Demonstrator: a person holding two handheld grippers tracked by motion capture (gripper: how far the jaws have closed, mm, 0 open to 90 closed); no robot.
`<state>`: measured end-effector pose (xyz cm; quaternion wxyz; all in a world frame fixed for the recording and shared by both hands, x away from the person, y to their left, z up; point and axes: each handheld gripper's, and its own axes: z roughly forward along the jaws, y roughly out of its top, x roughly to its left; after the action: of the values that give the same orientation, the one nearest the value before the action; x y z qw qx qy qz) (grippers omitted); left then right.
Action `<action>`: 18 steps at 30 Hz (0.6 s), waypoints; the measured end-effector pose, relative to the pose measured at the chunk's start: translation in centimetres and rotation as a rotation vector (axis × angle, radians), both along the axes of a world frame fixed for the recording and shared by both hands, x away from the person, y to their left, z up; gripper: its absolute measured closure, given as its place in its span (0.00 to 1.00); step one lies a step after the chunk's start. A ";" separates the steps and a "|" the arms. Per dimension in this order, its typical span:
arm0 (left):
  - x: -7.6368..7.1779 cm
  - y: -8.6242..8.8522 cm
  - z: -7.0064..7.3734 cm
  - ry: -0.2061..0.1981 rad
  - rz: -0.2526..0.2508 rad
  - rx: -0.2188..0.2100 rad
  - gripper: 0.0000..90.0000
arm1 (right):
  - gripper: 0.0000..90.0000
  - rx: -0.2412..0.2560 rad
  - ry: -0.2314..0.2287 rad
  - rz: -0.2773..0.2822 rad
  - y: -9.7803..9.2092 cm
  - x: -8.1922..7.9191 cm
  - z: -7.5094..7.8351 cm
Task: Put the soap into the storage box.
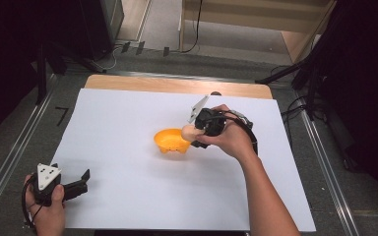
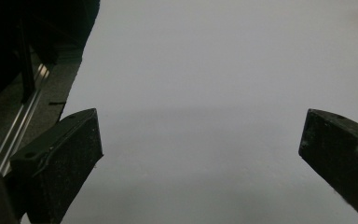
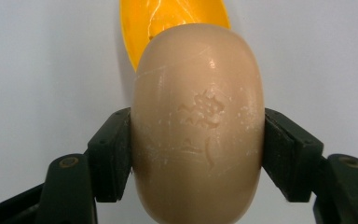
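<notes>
Soap bar (image 3: pixel 198 126), pinched across its sides by our right gripper (image 1: pixel 193 132), hangs at the orange bowl's (image 1: pixel 170 141) right rim mid-worktop, so we should centre it before releasing, while our left gripper (image 1: pixel 81 181) rests spread near the front-left corner.

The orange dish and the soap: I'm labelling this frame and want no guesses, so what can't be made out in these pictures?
- Whether the orange dish holds anything: in the right gripper view the soap bar covers most of it; in the high view it is too small.
- The soap's stamped mark: shallow and blurred, unreadable.
- The soap's lower end: cut off by the bottom edge.
- The right tool: its jaws are hidden by the hand in the high view.
</notes>
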<state>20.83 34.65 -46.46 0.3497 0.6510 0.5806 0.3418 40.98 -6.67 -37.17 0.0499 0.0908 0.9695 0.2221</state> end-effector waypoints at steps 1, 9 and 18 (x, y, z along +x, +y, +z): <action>0.0 0.0 0.0 0.002 -0.001 0.001 0.00 | 0.37 0.000 0.002 -0.001 0.3 0.1 -0.1; 0.0 0.0 0.0 0.000 0.000 -0.001 0.00 | 0.37 -0.016 0.002 0.049 2.3 0.5 -0.7; 0.0 0.0 0.0 0.002 -0.001 -0.001 0.00 | 0.37 -0.025 0.013 0.083 3.8 1.0 -1.3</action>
<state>20.85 34.68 -46.46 0.3497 0.6514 0.5806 0.3409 41.93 -2.85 -38.48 0.0353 0.0511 0.9755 0.2112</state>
